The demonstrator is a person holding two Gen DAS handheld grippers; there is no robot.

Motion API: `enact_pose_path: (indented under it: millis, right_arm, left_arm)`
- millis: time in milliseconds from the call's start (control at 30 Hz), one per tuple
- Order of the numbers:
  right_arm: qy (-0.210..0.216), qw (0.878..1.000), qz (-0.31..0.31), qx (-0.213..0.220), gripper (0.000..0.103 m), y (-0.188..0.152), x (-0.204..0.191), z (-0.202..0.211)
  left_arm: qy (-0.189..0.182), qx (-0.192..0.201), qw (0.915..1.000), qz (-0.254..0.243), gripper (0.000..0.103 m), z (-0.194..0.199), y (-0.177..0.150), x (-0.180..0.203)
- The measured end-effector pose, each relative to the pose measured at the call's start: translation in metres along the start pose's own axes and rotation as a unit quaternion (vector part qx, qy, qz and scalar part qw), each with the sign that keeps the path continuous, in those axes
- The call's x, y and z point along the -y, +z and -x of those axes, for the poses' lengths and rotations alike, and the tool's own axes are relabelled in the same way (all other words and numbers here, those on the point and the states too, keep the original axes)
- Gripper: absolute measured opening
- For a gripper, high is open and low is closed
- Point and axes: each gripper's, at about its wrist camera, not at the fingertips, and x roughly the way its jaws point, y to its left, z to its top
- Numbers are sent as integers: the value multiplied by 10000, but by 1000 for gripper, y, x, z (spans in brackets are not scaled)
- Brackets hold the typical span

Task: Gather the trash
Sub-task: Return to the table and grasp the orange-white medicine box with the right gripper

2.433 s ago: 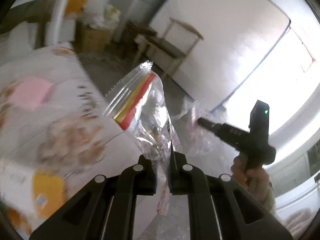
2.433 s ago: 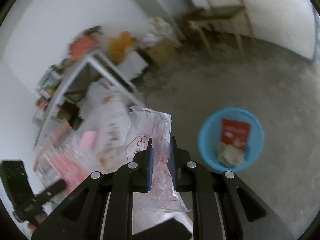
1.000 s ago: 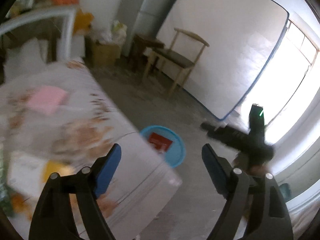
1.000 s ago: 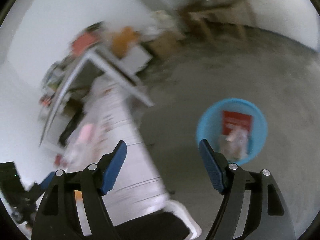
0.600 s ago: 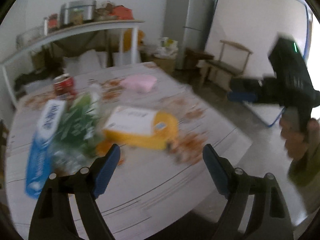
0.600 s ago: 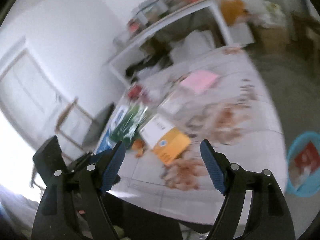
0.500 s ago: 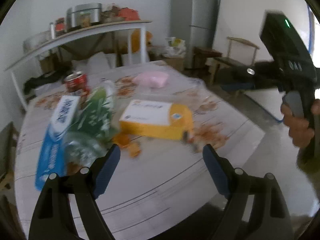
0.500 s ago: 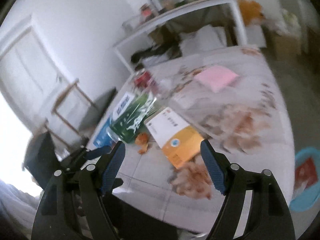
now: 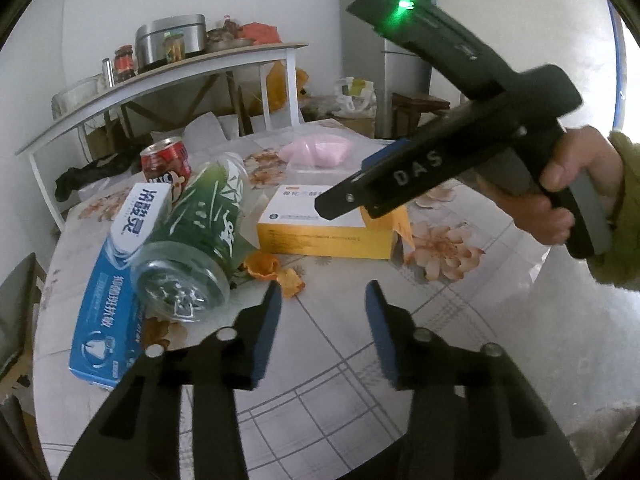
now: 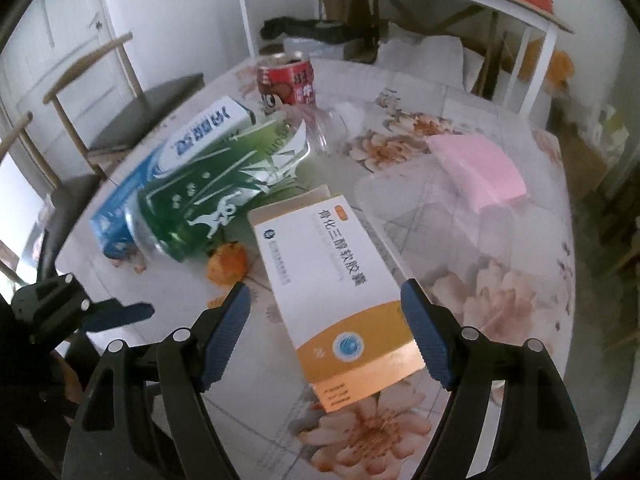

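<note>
My left gripper (image 9: 322,312) sits nearest in its own view, low over the flowered tablecloth (image 9: 344,384), its jaws closing with only bare cloth between the blue pads and nothing pinched. Just past its left fingertip lies a scrap of orange peel (image 9: 276,274), close but not touching as far as I can tell. My right gripper (image 10: 326,320) is spread wide, and the near end of the white and orange medicine box (image 10: 340,280) lies between its two fingers; I see a gap at each pad, so it grips nothing. From the left wrist view that same gripper hangs over the box, held by a hand (image 9: 560,196) in a green sleeve. Left of the box, a green-labelled clear bottle (image 10: 224,196) lies on its side, resting against a blue and white toothpaste carton (image 10: 192,144). Beyond these stands a red can (image 10: 288,82), upright with its top opened. To the right of it, further across the table, a pink pack (image 10: 476,168) lies partly under a clear plastic sheet (image 10: 432,212). Behind the table stands a white shelf table (image 9: 192,70) loaded with pots and jars.
</note>
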Motion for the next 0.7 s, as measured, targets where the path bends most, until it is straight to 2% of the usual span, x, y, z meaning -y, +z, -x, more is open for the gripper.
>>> enact_pose_path:
  millis: [200, 300, 367, 633, 700]
  right_arm:
    - [-111, 9992, 158, -341, 74, 5, 0, -21]
    - [-172, 9990, 219, -353, 75, 7, -1, -23]
    - [-174, 9990, 209, -356, 73, 7, -2, -23]
    - [-138, 9991, 15, -402, 36, -4, -10, -8]
    - [-114, 9991, -94, -400, 33, -8, -9, -5]
  left_arm:
    - [-184, -76, 9998, 27, 21, -7, -7, -3]
    - [-191, -83, 9998, 63, 19, -9, -8, -5]
    - [-144, -85, 9998, 50, 19, -11, -8, -6]
    - [98, -175, 9997, -137, 19, -17, -6, -2]
    - [174, -225, 9995, -167, 19, -19, -5, -1]
